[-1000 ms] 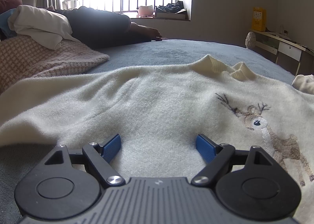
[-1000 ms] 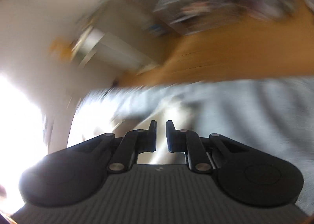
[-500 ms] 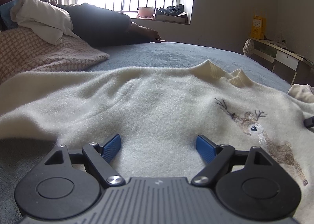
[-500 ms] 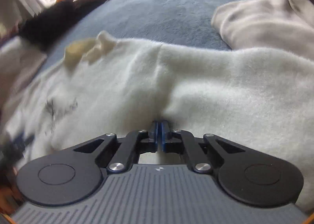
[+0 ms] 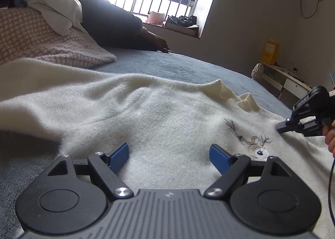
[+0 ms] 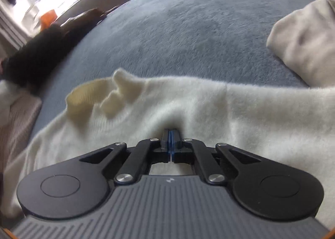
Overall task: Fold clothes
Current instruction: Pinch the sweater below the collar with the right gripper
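A fluffy cream sweater (image 5: pixel 157 117) with a deer embroidery (image 5: pixel 251 142) lies spread on the bed, its ribbed collar (image 5: pixel 230 94) at the far side. My left gripper (image 5: pixel 169 155) hovers low over the sweater's body, open wide, with nothing between its blue pads. My right gripper (image 6: pixel 170 132) presses its tips into the sweater (image 6: pixel 251 109) near the shoulder, right of the collar (image 6: pixel 94 94). Its jaws are just beginning to open, the pads still almost together, and no cloth shows between them. In the left wrist view the right gripper (image 5: pixel 281 127) touches the sweater beyond the deer.
The bed has a blue-grey cover (image 5: pixel 178 67). At far left sit a pink checked cloth (image 5: pixel 31 37), a white garment (image 5: pixel 52 6) and a dark one (image 5: pixel 111 23). A beige garment (image 6: pixel 303 37) lies at the right. A desk (image 5: pixel 289 77) stands beyond the bed.
My right gripper swept in from a blurred view of the room onto the sweater's shoulder and now shows at the right of the left wrist view. The left gripper rolled slightly, still open.
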Available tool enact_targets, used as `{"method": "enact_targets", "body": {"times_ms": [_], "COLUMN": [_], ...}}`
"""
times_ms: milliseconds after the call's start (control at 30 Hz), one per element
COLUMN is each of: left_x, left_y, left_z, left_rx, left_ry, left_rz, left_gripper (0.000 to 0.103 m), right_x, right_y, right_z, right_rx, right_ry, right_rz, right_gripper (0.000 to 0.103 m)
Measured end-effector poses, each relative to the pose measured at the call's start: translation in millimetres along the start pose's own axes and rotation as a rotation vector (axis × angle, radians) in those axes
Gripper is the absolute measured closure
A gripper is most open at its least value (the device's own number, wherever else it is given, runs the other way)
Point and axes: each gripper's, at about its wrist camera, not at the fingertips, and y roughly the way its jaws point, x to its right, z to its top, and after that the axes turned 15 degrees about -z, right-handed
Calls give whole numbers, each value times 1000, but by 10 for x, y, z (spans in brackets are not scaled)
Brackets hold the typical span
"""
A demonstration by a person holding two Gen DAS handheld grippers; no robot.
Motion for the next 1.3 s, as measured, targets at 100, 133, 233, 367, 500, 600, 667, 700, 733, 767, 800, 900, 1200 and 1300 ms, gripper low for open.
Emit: {"method": "enact_targets", "body": {"times_ms": [100,133,233,367,500,600,667,700,733,767,800,900,1200,1300], "left_x": [-22,-21,-23,-70,-91,-93,-99,-101,-102,-102,-99,-100,-102,-92], "left_y": [-14,-15,-22,-46,-53,-52,-56,-58,-60,-62,-63,-66,-64,-56], "left_z": [-6,-9,-16,-15,-31,-43,-43,-44,-46,-48,-47,-48,-55,-53], "left_rx": [11,12,16,31,42,47,48,49,50,50,51,52,54,51], "left_ry": [-15,-15,-18,-43,-52,-50,-52,-53,-54,-54,-55,-57,-56,-51], "left_rz": [-12,-12,-17,-39,-49,-50,-52,-53,-54,-54,-55,-56,-56,-51], "left_gripper": [18,18,18,18,18,18,18,18,18,18,18,18,17,17], "right_x": [-313,-493,-872,-1040,-1178,-1410,-1603,-1683,-1730,-1744,-1758,-1633,-818,-742], "right_y": [-112,-136,88,439,290,119,183,290,401,493,585,586,141,463], "right_z": [-174,-278,-426,-186,-90,-315,-427,-432,-388,-307,-227,-35,-292,10], "right_rx": [-79,-79,-92,-17,-28,-70,-95,-95,-90,-82,-74,-95,-31,25], "right_ry": [-52,-137,-288,-253,-208,-352,-438,-452,-434,-388,-343,-188,-442,-330], "right_rz": [153,149,96,66,68,153,168,156,150,156,162,179,-112,-111], "right_gripper": [98,98,98,103,98,98,98,98,103,103,103,102,103,103]}}
